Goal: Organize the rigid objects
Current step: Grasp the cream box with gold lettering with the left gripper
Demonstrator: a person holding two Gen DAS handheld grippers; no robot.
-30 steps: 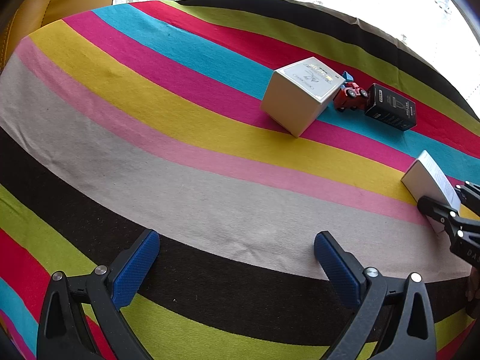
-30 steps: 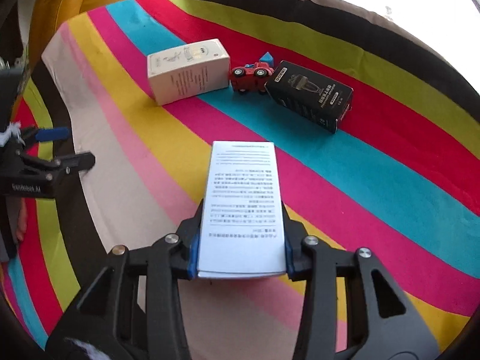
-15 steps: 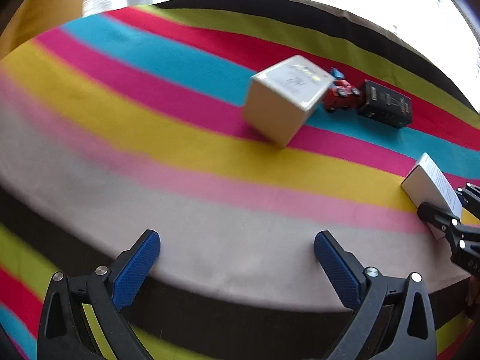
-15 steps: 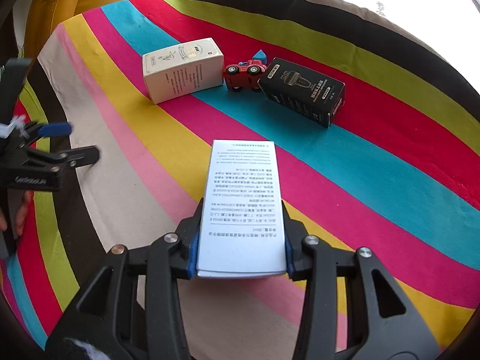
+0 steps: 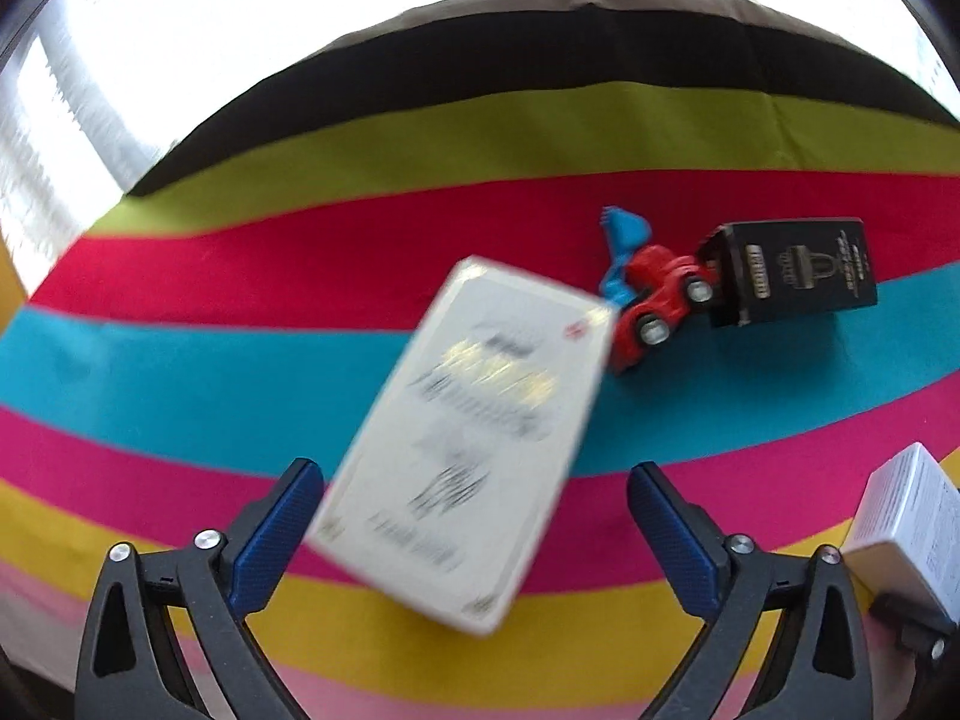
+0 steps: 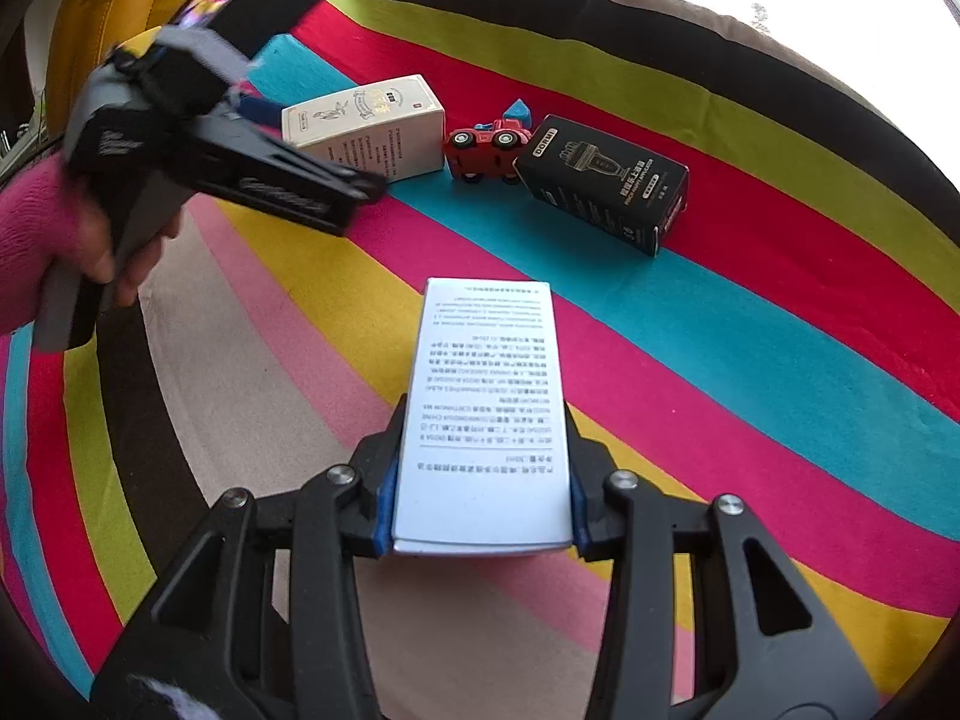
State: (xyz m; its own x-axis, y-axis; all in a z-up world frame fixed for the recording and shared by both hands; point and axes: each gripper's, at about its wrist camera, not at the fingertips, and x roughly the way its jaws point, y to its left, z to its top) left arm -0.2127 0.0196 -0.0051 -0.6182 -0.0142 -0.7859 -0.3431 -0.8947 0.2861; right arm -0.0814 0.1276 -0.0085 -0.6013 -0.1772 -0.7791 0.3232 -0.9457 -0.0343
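My left gripper (image 5: 474, 516) is open, its blue pads on either side of a cream box (image 5: 468, 438) that lies on the striped cloth; neither pad touches it. The view is blurred. My right gripper (image 6: 480, 504) is shut on a white box with printed text (image 6: 486, 414), held just above the cloth. The white box also shows at the right edge of the left wrist view (image 5: 906, 534). In the right wrist view the left gripper (image 6: 282, 186) reaches over the cream box (image 6: 366, 120).
A red toy car (image 5: 660, 300) with a blue piece (image 5: 624, 234) sits between the cream box and a black box (image 5: 792, 276). They also show in the right wrist view: the car (image 6: 486, 147), the black box (image 6: 606, 180). The striped cloth (image 6: 750, 360) ends at a bright window behind.
My left gripper has moved forward and right, from the near side of the cloth up to the cream box, which now lies between its open pads. The right gripper still holds the white box.
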